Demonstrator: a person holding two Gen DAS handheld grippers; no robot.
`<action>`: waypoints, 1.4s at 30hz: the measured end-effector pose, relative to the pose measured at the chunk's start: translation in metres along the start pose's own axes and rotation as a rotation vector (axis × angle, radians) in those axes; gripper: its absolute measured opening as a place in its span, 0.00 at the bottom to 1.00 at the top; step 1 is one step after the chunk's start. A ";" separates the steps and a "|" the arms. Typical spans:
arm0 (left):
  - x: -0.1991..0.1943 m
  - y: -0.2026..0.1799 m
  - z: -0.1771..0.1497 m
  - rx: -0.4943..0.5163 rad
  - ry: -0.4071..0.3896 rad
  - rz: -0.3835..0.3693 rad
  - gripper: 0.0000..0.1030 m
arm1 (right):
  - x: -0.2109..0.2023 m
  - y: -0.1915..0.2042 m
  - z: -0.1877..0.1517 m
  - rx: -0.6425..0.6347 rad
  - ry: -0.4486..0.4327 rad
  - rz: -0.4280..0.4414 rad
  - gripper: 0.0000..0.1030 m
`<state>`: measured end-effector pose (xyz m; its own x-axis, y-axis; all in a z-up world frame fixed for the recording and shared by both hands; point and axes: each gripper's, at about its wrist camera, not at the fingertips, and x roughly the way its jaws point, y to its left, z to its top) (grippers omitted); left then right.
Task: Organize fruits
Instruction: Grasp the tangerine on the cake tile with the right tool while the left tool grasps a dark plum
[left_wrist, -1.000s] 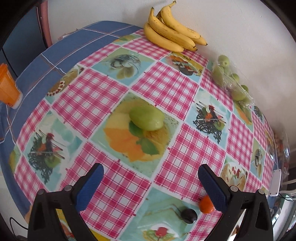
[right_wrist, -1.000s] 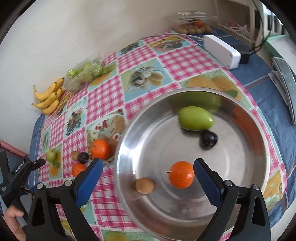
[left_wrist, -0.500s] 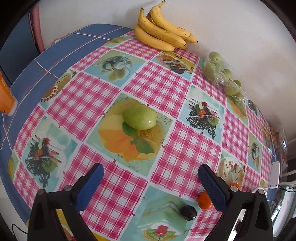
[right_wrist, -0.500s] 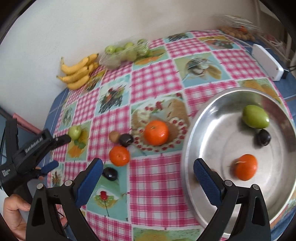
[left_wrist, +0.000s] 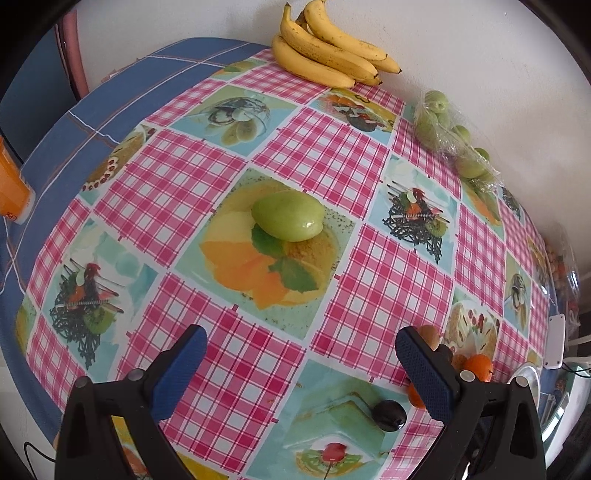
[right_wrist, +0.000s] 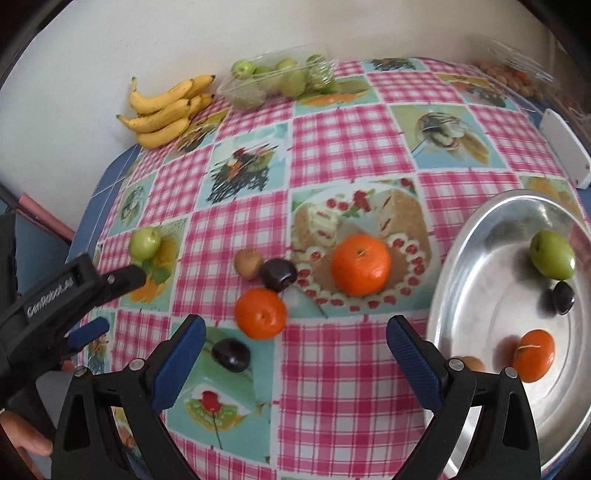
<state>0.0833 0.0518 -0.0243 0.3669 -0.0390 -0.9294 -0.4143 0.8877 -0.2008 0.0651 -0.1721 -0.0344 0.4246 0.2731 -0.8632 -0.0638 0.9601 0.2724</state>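
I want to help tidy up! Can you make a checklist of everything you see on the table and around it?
Surface: checked pink fruit-print tablecloth.
Job's things: round steel bowl holding a green fruit; big orange, small orange, dark plums loose on the cloth.
Clutter: yellow bananas, bagged green fruits, white box.
Grippers: left gripper open, empty; right gripper open, empty.
Cables: thin cable.
Surroundings: white wall.
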 end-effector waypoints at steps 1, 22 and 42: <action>0.000 -0.001 0.000 0.003 0.002 0.000 1.00 | -0.001 -0.003 0.003 0.013 -0.003 -0.004 0.95; 0.016 -0.051 -0.036 0.231 0.122 -0.051 0.93 | 0.022 -0.025 0.031 0.024 -0.015 -0.050 0.55; 0.031 -0.065 -0.051 0.237 0.253 -0.168 0.30 | 0.033 -0.031 0.033 0.031 0.013 -0.062 0.41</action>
<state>0.0791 -0.0307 -0.0557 0.1836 -0.2784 -0.9428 -0.1515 0.9396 -0.3069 0.1105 -0.1950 -0.0575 0.4152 0.2138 -0.8843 -0.0096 0.9730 0.2307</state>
